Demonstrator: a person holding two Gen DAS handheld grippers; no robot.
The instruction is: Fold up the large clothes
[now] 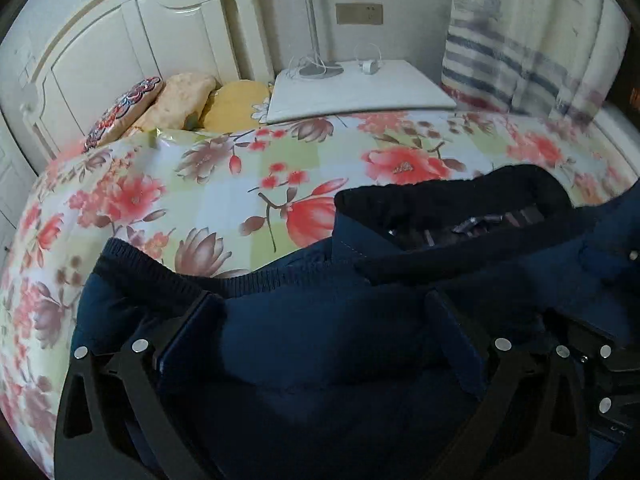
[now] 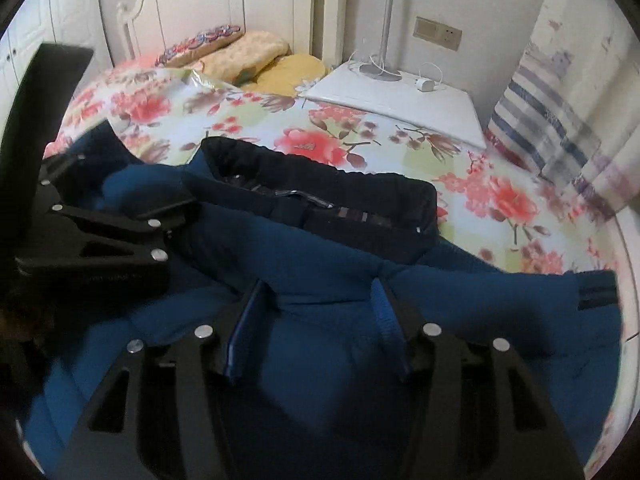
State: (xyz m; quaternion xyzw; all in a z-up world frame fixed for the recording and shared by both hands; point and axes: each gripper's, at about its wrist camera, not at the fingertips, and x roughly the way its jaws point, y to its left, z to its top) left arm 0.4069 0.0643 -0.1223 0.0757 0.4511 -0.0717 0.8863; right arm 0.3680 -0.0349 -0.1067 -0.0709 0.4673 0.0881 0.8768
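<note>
The navy jacket (image 2: 328, 272) lies on the floral bedspread (image 2: 248, 120), black collar (image 2: 320, 184) toward 12 o'clock. Left gripper (image 1: 324, 316) and right gripper (image 2: 320, 300) both hover over it, jaws apart, gripping nothing. It looks like a release between folds; next, each should pinch an edge for another fold.

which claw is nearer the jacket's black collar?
Left, by a little. The left claw sits right at the black collar end; the right claw hangs over the blue body below it.
</note>
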